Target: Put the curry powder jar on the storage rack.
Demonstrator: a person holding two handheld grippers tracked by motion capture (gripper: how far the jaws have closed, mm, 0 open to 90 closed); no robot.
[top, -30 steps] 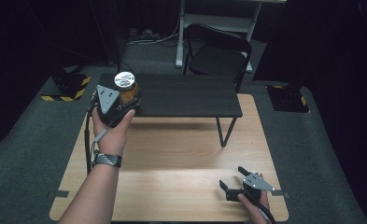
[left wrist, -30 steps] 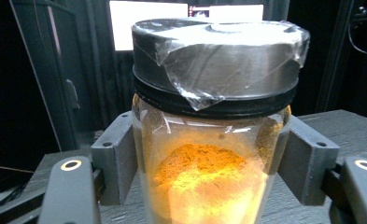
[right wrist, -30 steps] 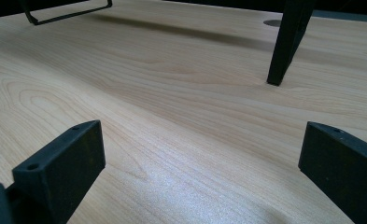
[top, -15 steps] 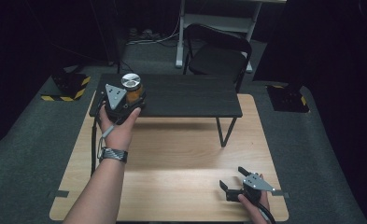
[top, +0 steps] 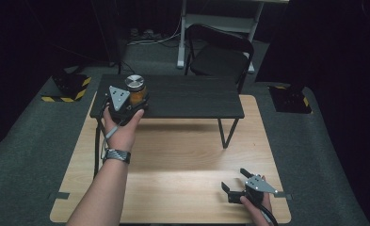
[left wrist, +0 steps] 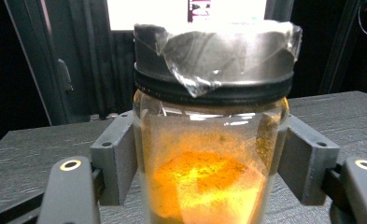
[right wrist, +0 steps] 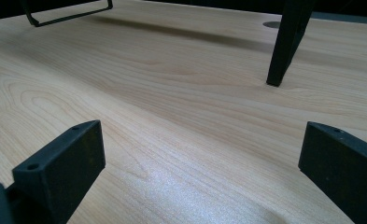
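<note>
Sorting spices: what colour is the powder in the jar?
Orange-yellow powder in the jar; best in the left gripper view.

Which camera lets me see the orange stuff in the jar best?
The left gripper view. The jar is close up there, held between the left gripper jaws, so its orange powder and grey lid are plain. In the high view the jar is small, on the black shelf, mostly lid.

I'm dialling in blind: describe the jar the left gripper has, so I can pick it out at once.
Find the low black shelf standing on the wooden table. At its left end, the left gripper is clamped around a glass jar. It is the one with orange powder inside, a metal lid and torn clear film over the lid.
</note>
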